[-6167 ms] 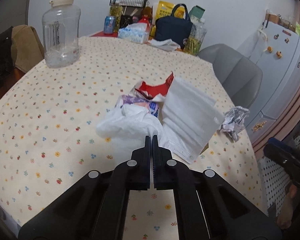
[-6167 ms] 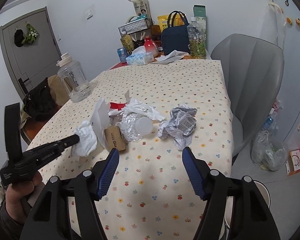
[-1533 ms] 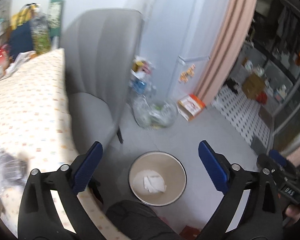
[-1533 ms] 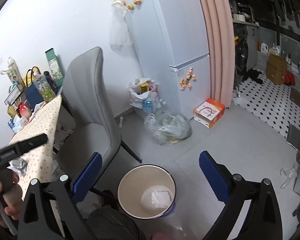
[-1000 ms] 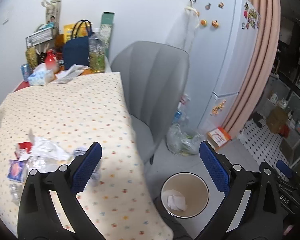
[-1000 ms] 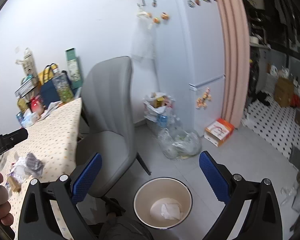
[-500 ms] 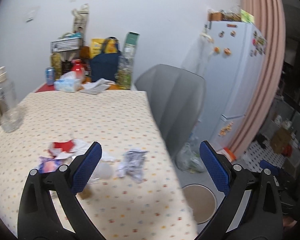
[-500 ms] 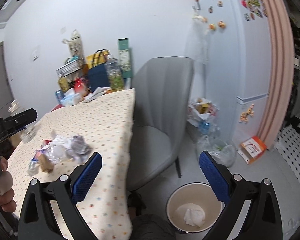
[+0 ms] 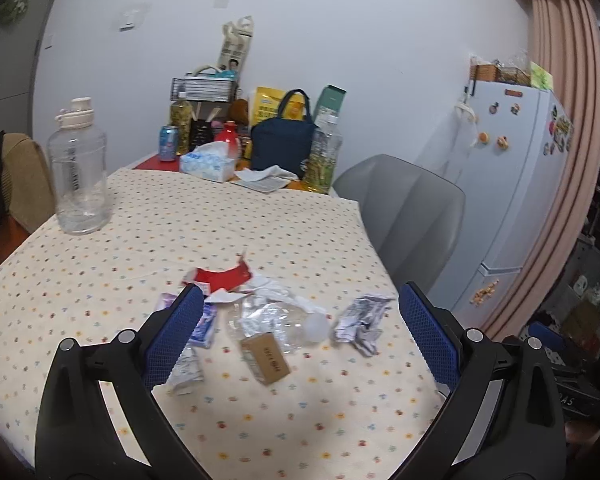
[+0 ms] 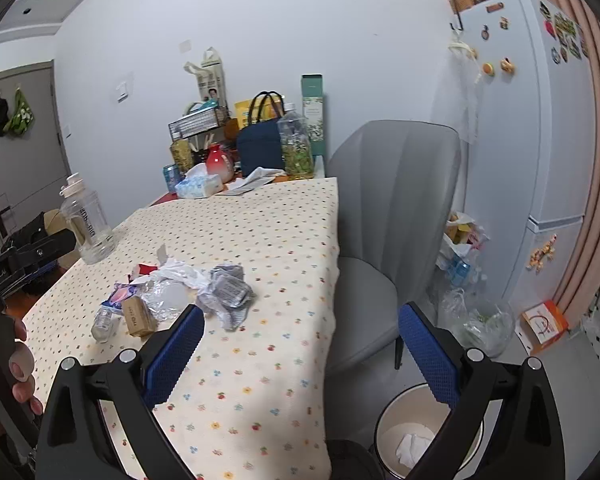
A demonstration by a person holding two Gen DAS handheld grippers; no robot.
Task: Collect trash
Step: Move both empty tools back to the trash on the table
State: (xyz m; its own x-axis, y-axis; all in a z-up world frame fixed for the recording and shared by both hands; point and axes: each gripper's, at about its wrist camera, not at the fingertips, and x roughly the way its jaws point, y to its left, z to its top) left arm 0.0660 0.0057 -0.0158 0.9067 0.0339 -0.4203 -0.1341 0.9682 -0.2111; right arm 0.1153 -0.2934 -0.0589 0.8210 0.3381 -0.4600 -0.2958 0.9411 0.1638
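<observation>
A pile of trash lies on the dotted tablecloth: a brown cardboard box [image 9: 266, 360], a crushed clear plastic bottle [image 9: 278, 320], a red torn wrapper [image 9: 220, 278], a crumpled grey paper [image 9: 362, 318] and a small purple-blue packet [image 9: 204, 322]. My left gripper [image 9: 298, 334] is open and empty, hovering above the near side of the pile. My right gripper [image 10: 300, 354] is open and empty, held over the table's right edge. The pile also shows in the right wrist view, with the box [image 10: 138, 316] and the grey paper [image 10: 230, 294]. A round bin [image 10: 386, 422] with white tissue [image 10: 412, 450] in it stands on the floor.
A large clear water jug [image 9: 78, 174] stands at the table's left. A tissue box [image 9: 208, 164], a navy bag [image 9: 286, 140] and bottles crowd the far end. A grey chair [image 10: 388, 216] stands to the right of the table, with a white fridge [image 10: 540, 140] and plastic bags [image 10: 476, 320] beyond.
Both grippers have swung left from the floor bin back toward the table. The white tissue that the left gripper held earlier now lies in the bin. Both jaws stay wide open.
</observation>
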